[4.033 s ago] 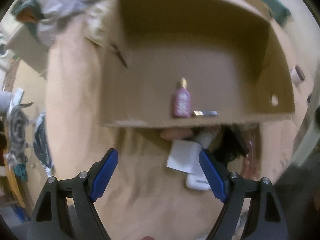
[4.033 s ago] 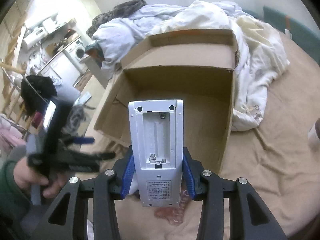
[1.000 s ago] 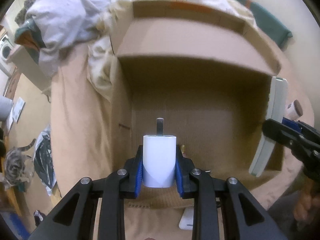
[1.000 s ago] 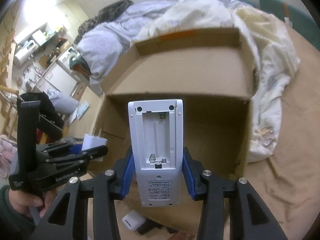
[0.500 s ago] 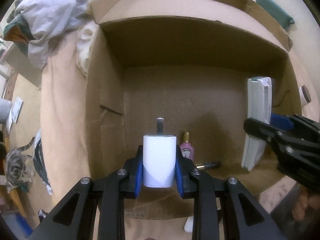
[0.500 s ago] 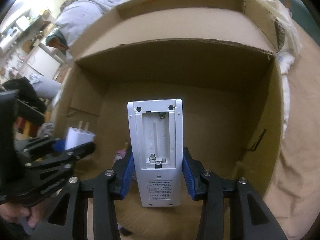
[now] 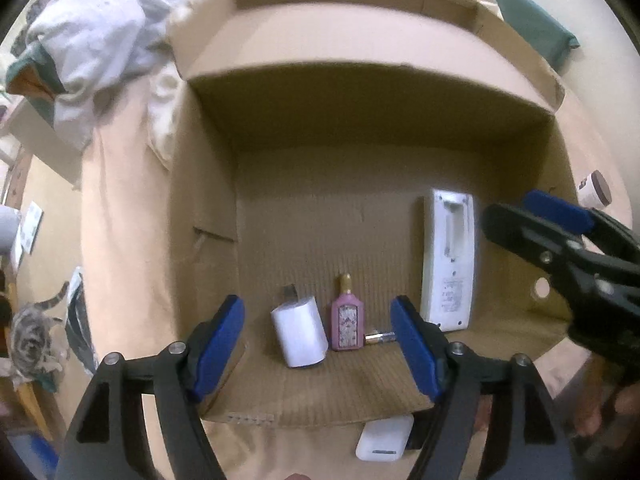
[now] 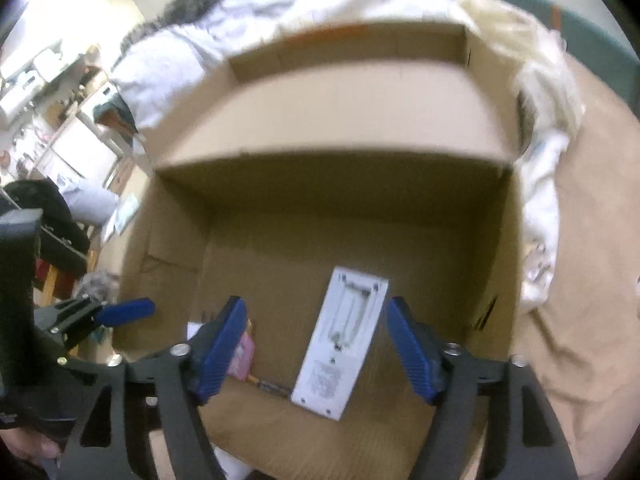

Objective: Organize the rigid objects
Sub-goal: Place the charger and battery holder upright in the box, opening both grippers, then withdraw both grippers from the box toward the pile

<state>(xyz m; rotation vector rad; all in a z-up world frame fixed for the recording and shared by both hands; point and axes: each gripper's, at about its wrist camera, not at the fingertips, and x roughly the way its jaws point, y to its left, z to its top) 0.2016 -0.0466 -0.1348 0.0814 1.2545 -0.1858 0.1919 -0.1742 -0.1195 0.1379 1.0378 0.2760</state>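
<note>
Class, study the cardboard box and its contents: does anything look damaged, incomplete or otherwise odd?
Yes. The white remote lying in the cardboard box has no battery cover: its empty battery compartment is exposed. The charger plug and perfume bottle look intact.

You've got a plain brown cardboard box (image 7: 208, 184); inside, a white charger (image 7: 298, 334), a white remote (image 7: 447, 264), and a pink bottle (image 7: 346, 322) with a gold cap and floral label. Both grippers are black with blue pads (image 7: 218, 344); bedsheet (image 7: 120, 240)'s tan.

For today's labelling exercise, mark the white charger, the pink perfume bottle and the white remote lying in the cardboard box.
white charger (image 7: 298, 330), left wrist view, on its body.
pink perfume bottle (image 7: 346, 324), left wrist view, on its label.
white remote (image 8: 344, 340), right wrist view, on its back.
</note>
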